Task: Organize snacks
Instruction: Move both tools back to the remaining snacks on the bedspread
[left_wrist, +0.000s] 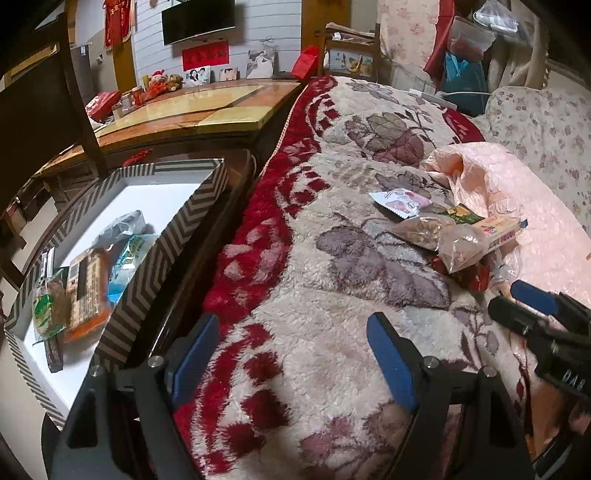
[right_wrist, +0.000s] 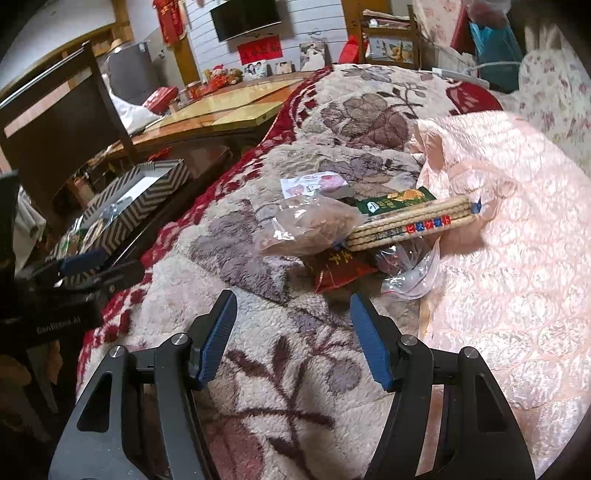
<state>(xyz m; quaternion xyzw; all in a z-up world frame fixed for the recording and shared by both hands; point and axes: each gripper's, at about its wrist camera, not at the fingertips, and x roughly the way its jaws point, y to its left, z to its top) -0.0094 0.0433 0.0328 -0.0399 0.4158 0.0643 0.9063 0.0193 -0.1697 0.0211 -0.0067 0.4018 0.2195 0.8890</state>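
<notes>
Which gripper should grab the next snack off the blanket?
Right. The right gripper is open and faces the snack pile straight ahead; the left gripper sits nearer the chevron box.

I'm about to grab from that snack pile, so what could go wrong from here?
1. The biscuit pack lies across other packets; pulling one from beneath could tip it.
2. The clear bag under the pile is loose and thin, so the right gripper may snag it with the red packet.
3. The box sits off the blanket's edge; a short drop misses it.
</notes>
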